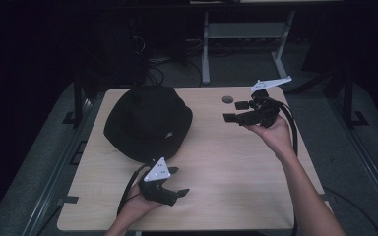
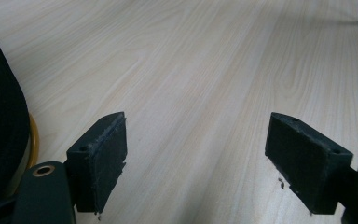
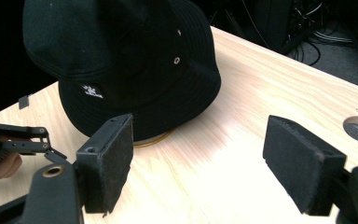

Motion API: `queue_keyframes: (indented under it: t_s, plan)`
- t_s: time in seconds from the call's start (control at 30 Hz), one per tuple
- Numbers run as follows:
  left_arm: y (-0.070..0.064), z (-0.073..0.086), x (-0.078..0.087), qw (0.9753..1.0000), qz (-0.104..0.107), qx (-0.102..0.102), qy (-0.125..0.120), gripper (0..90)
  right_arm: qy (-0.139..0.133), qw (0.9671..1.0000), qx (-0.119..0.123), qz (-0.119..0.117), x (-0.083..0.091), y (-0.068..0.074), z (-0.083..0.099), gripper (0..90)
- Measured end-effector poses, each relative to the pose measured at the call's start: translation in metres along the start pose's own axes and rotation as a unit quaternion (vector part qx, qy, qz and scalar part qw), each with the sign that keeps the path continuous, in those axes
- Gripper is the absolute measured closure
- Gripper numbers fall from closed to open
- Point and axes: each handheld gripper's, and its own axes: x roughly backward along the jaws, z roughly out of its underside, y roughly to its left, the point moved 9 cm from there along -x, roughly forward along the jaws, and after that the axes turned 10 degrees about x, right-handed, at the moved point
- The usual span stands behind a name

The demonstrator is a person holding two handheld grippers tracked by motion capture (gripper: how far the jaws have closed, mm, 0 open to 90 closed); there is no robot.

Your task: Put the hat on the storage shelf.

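Wooden table (image 1: 236, 162). Black bucket hat (image 1: 147, 123) sits on far-left part, brim down, over yellow ring (image 3: 153, 138). Right gripper (image 1: 237, 112) held above far-right area, jaws wide apart, empty. Left gripper (image 1: 176, 182) near front edge just beside hat brim, jaws wide apart, empty.

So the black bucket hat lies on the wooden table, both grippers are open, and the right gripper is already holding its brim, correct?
Not quite. The right gripper holds nothing: in the right gripper view its open jaws stand apart from the black bucket hat, with bare table between. The left gripper is open too.
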Motion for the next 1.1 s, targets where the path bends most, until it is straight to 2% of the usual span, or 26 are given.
queue_keyframes:
  t_s: [0.5,1.1]
  plan:
    - [0.001,0.001,0.0,1.0,0.0,0.004,0.0,20.3,0.012,0.9997,-0.021,0.003,0.01,-0.008,0.031,22.7]
    - [0.002,0.002,-0.001,1.0,-0.002,0.006,0.001,20.3,0.012,0.9994,-0.032,0.008,0.024,-0.011,0.054,22.1]
